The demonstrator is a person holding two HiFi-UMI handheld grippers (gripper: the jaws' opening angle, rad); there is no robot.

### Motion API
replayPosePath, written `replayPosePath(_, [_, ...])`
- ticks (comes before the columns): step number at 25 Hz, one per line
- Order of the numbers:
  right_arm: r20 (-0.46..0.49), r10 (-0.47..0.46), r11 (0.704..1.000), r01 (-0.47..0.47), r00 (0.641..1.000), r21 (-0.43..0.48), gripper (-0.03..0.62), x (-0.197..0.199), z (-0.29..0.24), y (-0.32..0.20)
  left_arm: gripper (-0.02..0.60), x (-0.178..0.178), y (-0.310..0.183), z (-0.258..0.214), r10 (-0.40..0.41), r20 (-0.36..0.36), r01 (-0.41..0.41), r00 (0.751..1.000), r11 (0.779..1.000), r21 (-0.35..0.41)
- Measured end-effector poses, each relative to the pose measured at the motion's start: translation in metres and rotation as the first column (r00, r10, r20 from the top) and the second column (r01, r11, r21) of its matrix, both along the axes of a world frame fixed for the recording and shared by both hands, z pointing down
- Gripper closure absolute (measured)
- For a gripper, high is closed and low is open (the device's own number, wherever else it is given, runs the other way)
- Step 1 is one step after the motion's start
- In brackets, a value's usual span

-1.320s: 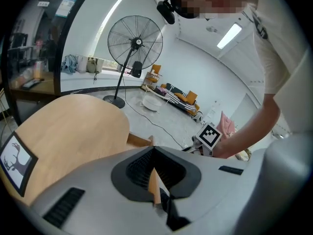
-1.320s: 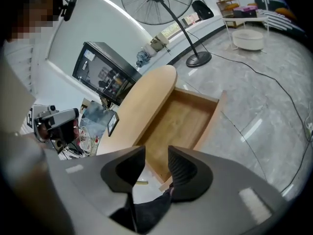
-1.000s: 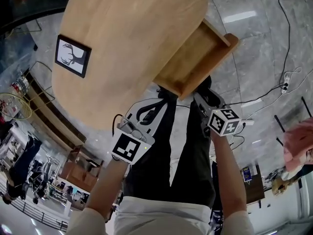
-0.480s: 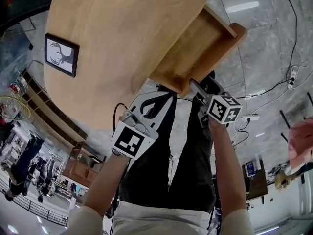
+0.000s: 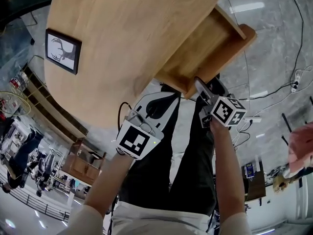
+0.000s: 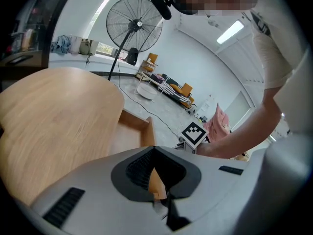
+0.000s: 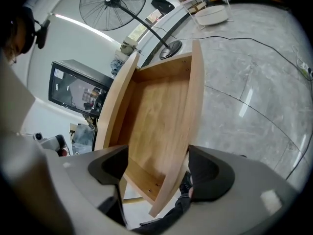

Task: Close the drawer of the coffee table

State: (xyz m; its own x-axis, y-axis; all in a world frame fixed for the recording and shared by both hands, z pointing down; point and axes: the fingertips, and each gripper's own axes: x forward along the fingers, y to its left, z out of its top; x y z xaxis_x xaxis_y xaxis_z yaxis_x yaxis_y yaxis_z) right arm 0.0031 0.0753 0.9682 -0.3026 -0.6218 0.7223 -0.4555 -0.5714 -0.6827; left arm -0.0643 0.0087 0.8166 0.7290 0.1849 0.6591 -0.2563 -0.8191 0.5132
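Observation:
The light wooden coffee table (image 5: 127,43) has its drawer (image 5: 210,43) pulled far out to the right, with nothing in it. My right gripper (image 5: 203,93) sits at the near corner of the drawer's front panel. In the right gripper view the drawer (image 7: 161,111) runs away from me and its front panel's end stands between the jaws of my right gripper (image 7: 161,173). Those jaws are wide and opening, and the pads do not press on the wood. My left gripper (image 5: 155,105) hovers by the table's near edge. In its own view my left gripper (image 6: 159,180) is shut on nothing.
A black-framed deer picture (image 5: 62,51) lies on the tabletop at the left. Cables and a power strip (image 5: 293,77) lie on the grey floor to the right. The person's black trousers (image 5: 190,170) fill the space below the table. A standing fan (image 6: 133,23) is beyond the table.
Both grippers have sunk a little toward the table. The right gripper has rolled, and its tips have come up to the drawer's front corner.

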Motion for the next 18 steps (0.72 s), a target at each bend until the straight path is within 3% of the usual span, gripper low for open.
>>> replayPosePath(5, [0.044,0.056,0.998,-0.058,0.997,0.033,0.198,0.0,-0.005,-0.004,0.575,-0.006,0.003,0.001,-0.004,-0.013,0.004,1.0,1.0,-0.013])
replayPosePath(18, [0.096,0.081,0.993,-0.089,0.992,0.082,0.146,-0.008,-0.025,-0.021,0.575,-0.008,-0.007,0.003,-0.058,0.002,0.058,0.998,0.997,-0.044])
